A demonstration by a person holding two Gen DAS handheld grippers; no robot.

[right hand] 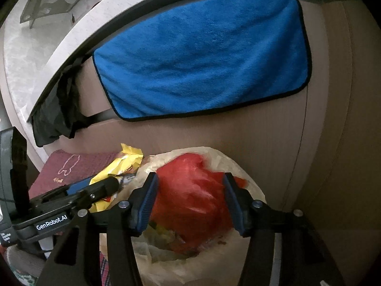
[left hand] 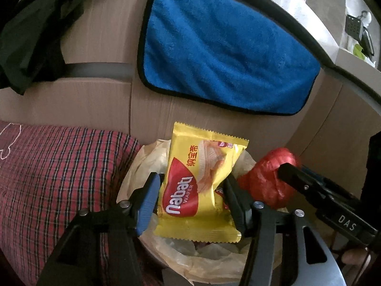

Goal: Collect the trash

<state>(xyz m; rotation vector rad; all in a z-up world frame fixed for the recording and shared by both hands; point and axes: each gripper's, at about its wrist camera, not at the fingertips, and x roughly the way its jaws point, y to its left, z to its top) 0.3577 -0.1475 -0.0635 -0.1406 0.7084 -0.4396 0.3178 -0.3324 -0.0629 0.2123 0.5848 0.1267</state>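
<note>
Yellow glossy wafer packet [left hand: 197, 186] and crumpled red bag [right hand: 193, 190], each loose between a wide-open tool's jaws.

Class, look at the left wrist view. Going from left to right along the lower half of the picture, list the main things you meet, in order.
Red plaid cloth → yellow wafer packet between the left gripper's fingers → crumpled red plastic bag → right gripper, coming in from the right edge.
</note>
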